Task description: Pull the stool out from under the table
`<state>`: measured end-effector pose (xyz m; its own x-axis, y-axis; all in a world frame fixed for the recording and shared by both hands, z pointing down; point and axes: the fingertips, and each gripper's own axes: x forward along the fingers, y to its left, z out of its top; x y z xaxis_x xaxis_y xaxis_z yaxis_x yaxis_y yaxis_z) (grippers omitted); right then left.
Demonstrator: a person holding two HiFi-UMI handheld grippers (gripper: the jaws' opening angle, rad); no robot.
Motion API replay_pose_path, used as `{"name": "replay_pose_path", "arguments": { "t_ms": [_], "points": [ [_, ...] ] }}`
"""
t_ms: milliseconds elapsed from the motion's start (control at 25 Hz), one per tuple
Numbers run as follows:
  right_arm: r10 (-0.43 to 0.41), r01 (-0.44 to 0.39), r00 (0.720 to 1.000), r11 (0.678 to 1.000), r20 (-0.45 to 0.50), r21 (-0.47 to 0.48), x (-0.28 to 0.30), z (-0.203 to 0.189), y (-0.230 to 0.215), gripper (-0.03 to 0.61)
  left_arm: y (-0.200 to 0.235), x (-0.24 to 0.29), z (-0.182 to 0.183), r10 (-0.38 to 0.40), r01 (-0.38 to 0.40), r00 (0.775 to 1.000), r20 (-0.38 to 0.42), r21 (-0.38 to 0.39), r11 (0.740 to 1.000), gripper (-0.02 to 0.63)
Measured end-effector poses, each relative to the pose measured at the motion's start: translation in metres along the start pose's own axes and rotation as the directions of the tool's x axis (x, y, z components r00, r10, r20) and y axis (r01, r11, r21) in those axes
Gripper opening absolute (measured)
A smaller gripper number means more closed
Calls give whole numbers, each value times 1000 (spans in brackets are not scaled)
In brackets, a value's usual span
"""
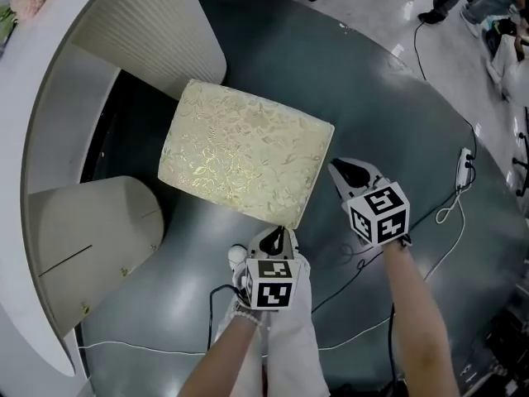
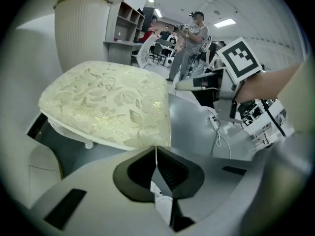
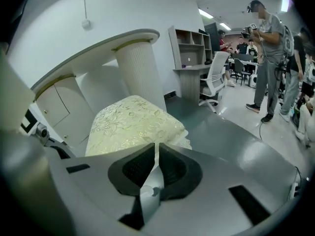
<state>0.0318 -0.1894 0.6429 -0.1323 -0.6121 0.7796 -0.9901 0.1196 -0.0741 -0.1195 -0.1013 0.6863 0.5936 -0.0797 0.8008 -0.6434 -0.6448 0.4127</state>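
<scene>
Stool (image 1: 244, 151) with cream brocade cushion, standing on the dark floor (image 1: 372, 106) just beside the fluted pedestal (image 1: 157, 31) of the curved white table (image 1: 33, 139). Left gripper (image 1: 281, 231) meets the cushion's nearest corner, its jaws pressed together on a thin sliver of the hem. Right gripper (image 1: 335, 168) meets the adjoining right-hand corner, its jaws likewise narrowed onto the cushion's edge. Both slope downward toward the stool.
</scene>
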Motion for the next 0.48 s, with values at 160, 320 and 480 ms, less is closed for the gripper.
{"name": "replay_pose_path", "arguments": {
  "t_ms": [160,320,480],
  "points": [
    [17,-17,999,1000,-30,-16,-30,-4,30,49,7,-34,25,-29,22,993,118,60,998,17],
    [35,-35,999,999,-17,-24,-66,15,67,48,20,-83,46,-68,51,987,149,118,992,17],
    [21,-20,999,1000,36,-19,-101,58,93,46,31,-140,77,-90,58,979,182,177,982,17]
  ]
}}
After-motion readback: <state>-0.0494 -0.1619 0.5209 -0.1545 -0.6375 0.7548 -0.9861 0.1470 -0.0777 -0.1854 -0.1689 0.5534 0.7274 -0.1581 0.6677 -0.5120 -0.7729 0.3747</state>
